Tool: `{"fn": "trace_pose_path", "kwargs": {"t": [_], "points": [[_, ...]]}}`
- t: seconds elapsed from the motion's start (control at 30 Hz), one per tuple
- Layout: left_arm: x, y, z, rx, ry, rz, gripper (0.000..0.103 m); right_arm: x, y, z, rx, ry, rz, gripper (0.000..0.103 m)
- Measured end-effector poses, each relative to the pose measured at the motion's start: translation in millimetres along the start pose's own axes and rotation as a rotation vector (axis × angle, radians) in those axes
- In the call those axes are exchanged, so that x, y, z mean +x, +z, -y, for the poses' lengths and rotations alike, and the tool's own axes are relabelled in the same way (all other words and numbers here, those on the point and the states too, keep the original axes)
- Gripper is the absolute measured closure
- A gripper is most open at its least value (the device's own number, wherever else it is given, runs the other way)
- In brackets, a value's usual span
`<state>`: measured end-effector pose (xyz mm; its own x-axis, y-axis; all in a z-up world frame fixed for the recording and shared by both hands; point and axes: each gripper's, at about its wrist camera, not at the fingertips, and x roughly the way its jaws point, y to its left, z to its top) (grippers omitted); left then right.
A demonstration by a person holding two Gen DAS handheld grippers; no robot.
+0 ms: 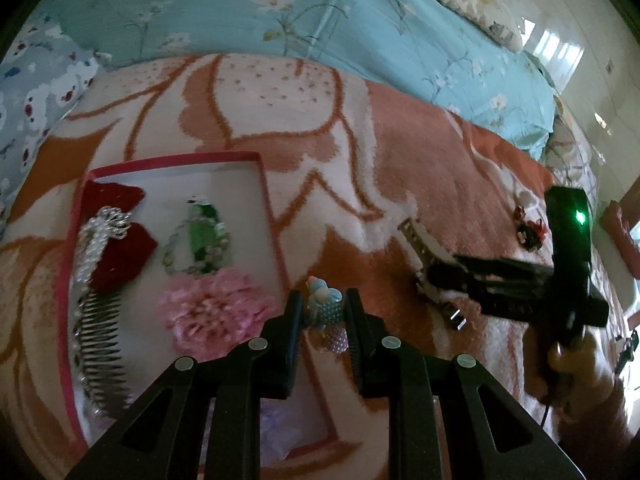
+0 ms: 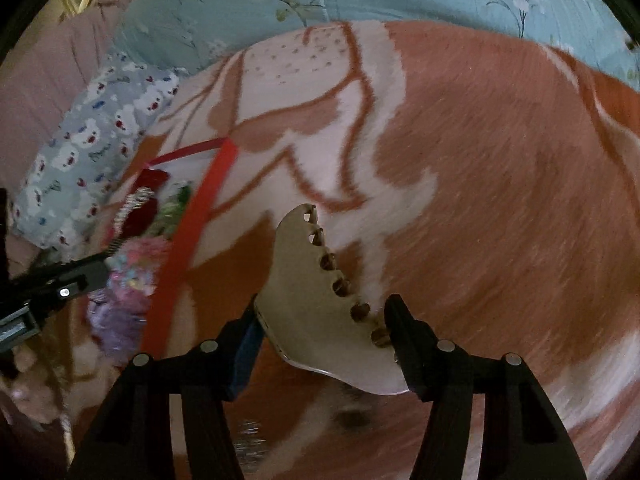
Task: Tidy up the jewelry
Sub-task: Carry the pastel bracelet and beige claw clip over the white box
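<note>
My left gripper (image 1: 322,312) is shut on a pastel beaded hair clip (image 1: 326,310) and holds it above the right rim of a red-edged white box (image 1: 266,184). The box holds a red bow with a silver comb (image 1: 108,240), a green jewelled piece (image 1: 202,236) and a pink flower (image 1: 212,312). My right gripper (image 2: 324,320) is shut on a beige claw hair clip (image 2: 316,300) above the blanket. It also shows in the left wrist view (image 1: 436,276), right of the box. The left gripper shows in the right wrist view (image 2: 96,272), over the box (image 2: 180,240).
An orange and white blanket (image 1: 400,140) covers the bed. A small red and dark hair ornament (image 1: 528,228) lies on it at the right. A teal floral quilt (image 1: 240,12) lies behind, a blue patterned pillow (image 2: 92,148) at the left.
</note>
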<state>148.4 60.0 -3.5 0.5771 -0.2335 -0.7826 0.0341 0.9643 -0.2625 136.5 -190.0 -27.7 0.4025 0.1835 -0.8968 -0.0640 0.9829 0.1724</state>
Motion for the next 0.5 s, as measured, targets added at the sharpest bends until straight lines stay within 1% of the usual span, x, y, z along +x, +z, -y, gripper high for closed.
{"fn": "trace_pose_path", "kwargs": {"t": [0.1, 0.27, 0.5], "points": [[-10.5, -3.7, -6.6, -0.016, 0.003, 0.012, 0.084, 1.0, -5.9, -17.2, 0.02, 0.025, 0.003, 0.042], [-25.0, -9.1, -16.5, -0.029, 0.013, 0.026, 0.084, 0.9, -13.5, -34.0, 0.05, 0.057, 0.006, 0.042], [-39.9, -10.0, -29.4, -0.046, 0.025, 0.048, 0.084, 3.6, -12.7, -55.5, 0.043, 0.072, 0.008, 0.042]]}}
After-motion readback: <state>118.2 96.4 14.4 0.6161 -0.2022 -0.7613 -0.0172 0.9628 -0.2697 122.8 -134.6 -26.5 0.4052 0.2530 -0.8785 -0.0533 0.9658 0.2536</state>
